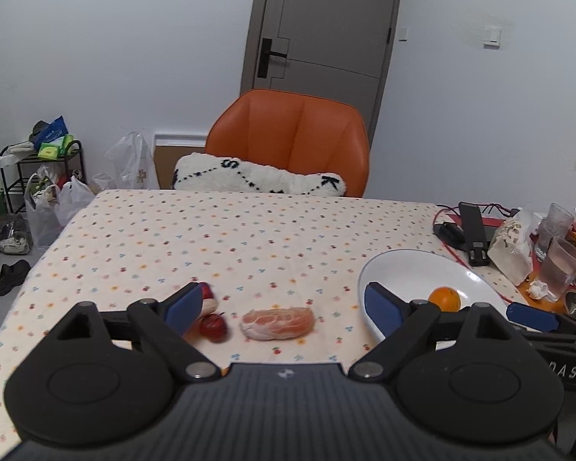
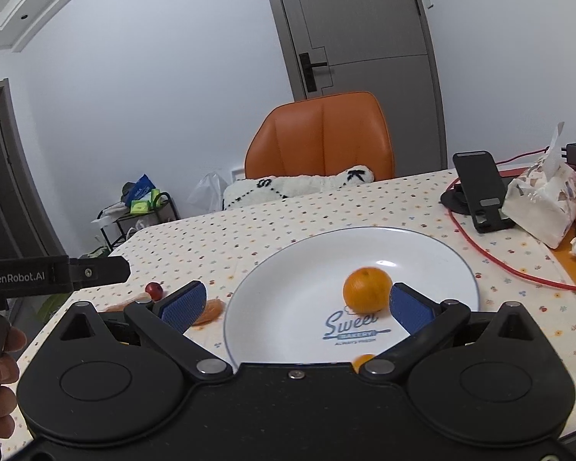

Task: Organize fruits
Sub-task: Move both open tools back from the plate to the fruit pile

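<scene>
**Orange on the plate, peeled segment up next**

The right gripper (image 2: 293,303) hangs low over the white plate (image 2: 288,265), jaws spread wide and holding nothing. The orange (image 2: 366,289) sits on the plate just inside the right-hand pad (image 2: 411,309), close to it but, as far as I can tell, not pinched. A second bit of orange (image 2: 363,361) peeks out right at the gripper's body, mostly hidden.

Over to the left gripper (image 1: 286,307): jaws wide apart too, empty. Dead ahead between the pads lies the peeled citrus segment (image 1: 278,323) on the dotted tablecloth (image 1: 211,238). Just off its left pad sit two small red fruits (image 1: 213,326), one half-hidden behind the pad. Beyond its right pad, the plate's rim.

My read: one fruit delivered, gathering is under way. The next move looks like a drop onto the segment, squared between the pads, and a gentle close, since that soft flesh will likely squash under a hard squeeze.
</scene>
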The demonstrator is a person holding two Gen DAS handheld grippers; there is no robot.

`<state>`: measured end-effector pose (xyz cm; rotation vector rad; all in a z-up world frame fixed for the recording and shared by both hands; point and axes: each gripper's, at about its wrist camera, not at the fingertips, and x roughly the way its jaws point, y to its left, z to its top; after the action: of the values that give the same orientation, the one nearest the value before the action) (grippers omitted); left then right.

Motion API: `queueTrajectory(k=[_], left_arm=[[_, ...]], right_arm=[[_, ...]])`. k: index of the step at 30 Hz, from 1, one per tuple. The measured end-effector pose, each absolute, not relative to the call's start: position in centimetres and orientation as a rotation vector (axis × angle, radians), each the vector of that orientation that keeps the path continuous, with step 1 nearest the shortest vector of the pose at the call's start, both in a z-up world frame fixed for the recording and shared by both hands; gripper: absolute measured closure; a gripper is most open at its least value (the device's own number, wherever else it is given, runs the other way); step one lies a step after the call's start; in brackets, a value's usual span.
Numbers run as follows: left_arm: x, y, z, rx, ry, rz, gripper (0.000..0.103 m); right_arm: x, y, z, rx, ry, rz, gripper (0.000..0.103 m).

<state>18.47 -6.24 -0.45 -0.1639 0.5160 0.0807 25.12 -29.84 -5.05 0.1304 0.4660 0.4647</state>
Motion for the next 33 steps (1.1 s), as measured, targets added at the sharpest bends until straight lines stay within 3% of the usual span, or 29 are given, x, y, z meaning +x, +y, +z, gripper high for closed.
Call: queueTrajectory(k=[33], left_arm=[[12.6, 1.3, -3.8, -0.289, 0.578, 0.179, 0.013]], right_arm=[[22.4, -23.8, -6.4, 0.061, 0.558, 0.642, 0.001]])
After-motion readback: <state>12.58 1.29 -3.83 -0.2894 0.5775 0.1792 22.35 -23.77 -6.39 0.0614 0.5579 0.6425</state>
